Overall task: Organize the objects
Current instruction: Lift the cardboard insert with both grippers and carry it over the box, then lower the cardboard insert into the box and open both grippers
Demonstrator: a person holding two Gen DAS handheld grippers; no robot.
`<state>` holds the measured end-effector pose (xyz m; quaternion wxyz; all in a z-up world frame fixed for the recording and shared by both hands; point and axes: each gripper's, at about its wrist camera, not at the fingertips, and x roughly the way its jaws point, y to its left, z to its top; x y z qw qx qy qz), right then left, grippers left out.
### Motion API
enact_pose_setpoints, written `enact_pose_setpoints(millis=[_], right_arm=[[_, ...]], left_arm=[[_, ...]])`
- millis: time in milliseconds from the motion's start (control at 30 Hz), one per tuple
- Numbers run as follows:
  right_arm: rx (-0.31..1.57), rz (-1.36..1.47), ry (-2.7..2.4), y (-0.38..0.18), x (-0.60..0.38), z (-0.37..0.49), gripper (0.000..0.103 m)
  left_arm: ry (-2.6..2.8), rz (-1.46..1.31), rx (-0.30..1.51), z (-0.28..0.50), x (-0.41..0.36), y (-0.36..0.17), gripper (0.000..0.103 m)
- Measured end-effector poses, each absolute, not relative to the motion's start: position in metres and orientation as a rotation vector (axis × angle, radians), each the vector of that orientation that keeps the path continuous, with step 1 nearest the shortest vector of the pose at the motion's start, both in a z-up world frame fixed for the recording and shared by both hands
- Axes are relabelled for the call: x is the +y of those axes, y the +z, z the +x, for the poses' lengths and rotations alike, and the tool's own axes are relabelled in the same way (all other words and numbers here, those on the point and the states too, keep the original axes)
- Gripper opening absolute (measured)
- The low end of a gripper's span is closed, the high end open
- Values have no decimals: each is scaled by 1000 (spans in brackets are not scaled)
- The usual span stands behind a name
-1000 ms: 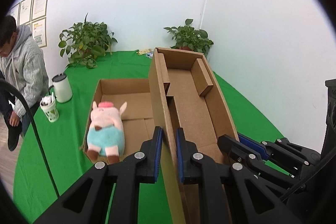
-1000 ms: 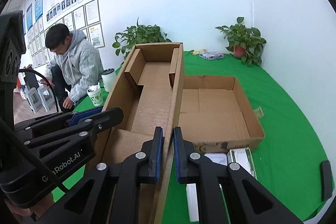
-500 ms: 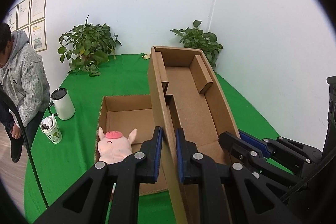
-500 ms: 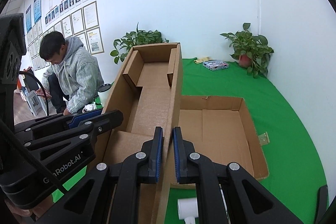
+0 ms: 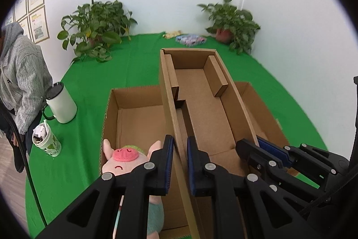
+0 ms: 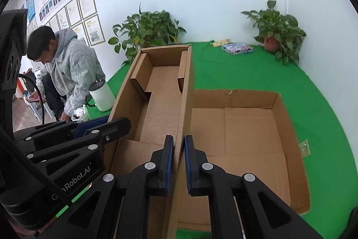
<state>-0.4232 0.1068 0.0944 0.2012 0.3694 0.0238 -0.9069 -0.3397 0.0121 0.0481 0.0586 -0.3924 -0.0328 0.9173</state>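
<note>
While both tools [image 5: 179, 157] [image 6: 178, 159] pinch its walls, lid [image 5: 201, 91] hovers over box [image 5: 134, 102].

The plush pig [image 5: 125, 158] sits half hidden behind the left gripper [image 5: 179, 157], body cut by the bottom edge. The held lid [image 6: 163, 91] masks the open box's [image 6: 286, 127] left half. Far ahead, the small packet [image 6: 237, 49] is unreadable.

Brown card, green cloth, black grippers with blue pads

The lid [image 5: 201, 91] and box [image 5: 136, 109] are plain brown cardboard on a bright green cloth [image 5: 89, 82]. The pig [image 5: 125, 158] is pale pink with a deeper pink snout and teal trousers. Both the left gripper [image 5: 179, 162] and right gripper [image 6: 178, 162] are black (silver screws) with blue pads [image 6: 170, 162]. The mug [image 5: 61, 105] is white, lid black; the hoodie [image 6: 73, 68] is mottled grey.
</note>
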Motion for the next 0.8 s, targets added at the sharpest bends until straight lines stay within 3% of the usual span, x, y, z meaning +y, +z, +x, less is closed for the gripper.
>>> enact_pose_setpoints(millis=[533, 800], right_arm=[[-92, 1345, -2364, -66, 87, -507, 7], [-73, 1426, -2369, -92, 67, -507, 5]], left_arm=[[2647, -1599, -96, -405, -2, -60, 11], [2697, -1486, -203, -376, -21, -21, 18]])
